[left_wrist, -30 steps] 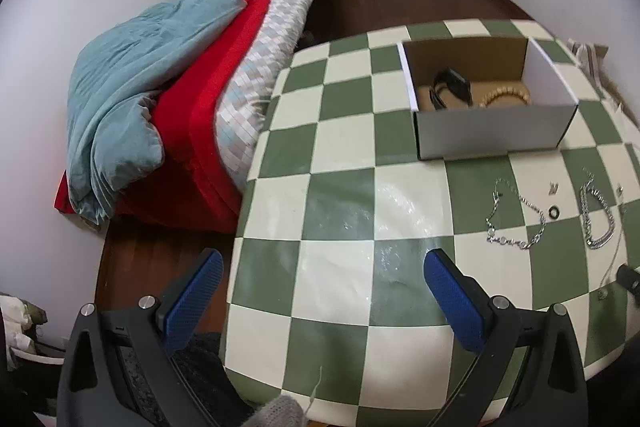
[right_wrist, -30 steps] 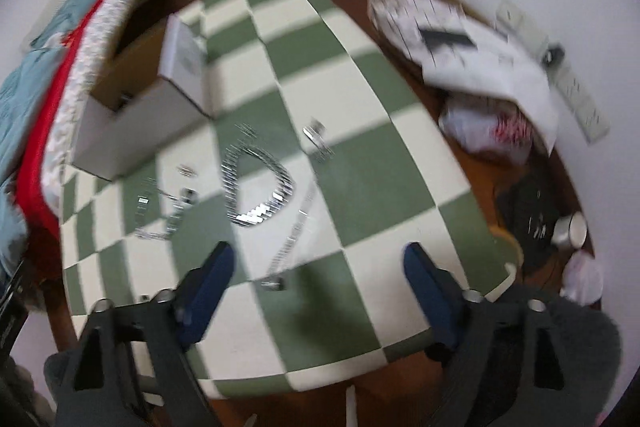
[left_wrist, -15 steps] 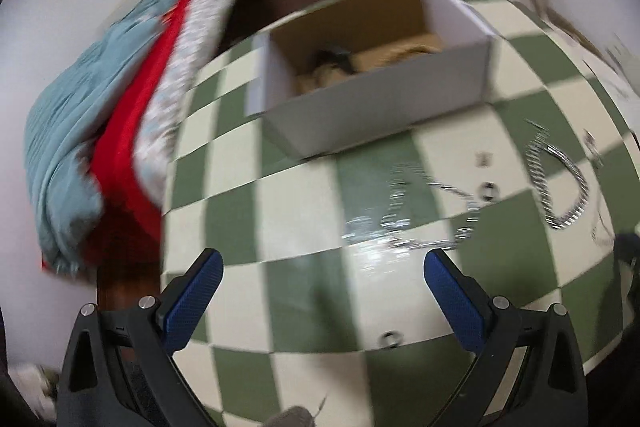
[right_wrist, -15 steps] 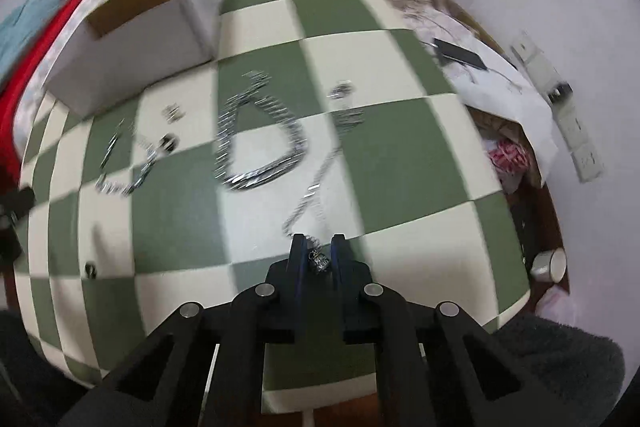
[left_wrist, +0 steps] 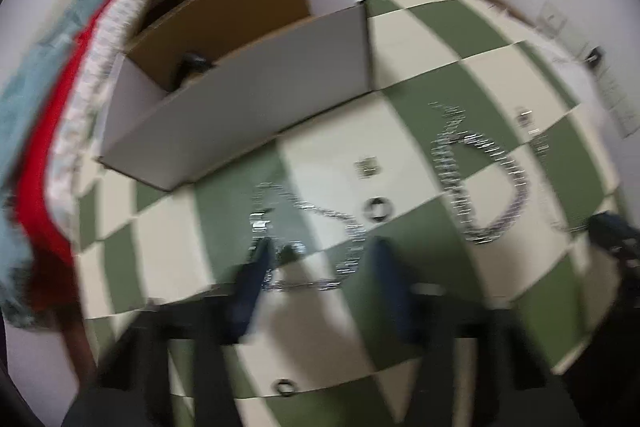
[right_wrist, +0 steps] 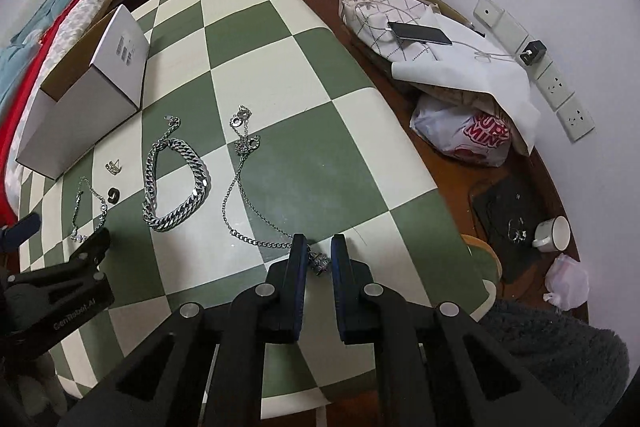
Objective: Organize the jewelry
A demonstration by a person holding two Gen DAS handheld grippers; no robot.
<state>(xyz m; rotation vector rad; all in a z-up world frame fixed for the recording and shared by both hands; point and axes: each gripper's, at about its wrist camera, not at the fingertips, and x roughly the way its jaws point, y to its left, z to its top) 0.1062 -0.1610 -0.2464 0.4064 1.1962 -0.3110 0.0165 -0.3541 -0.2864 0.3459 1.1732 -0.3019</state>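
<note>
Silver jewelry lies on the green-and-cream checkered table. A thick curb chain lies in the middle, with a thin pendant necklace to its right. My right gripper is nearly shut around the necklace's pendant at the near end. My left gripper is partly closed over a thin sparkly chain; the view is blurred. It also shows in the right wrist view. The white cardboard box holds a dark item.
A black ring and a small silver ring lie near the box. Another ring lies near the table's front edge. A bed with red and blue bedding is left. Bags, phone and mug lie on the floor right.
My left gripper has moved forward over the thin chain and its jaws have narrowed. My right gripper, closed on the pendant half a second ago, has stayed around it.
</note>
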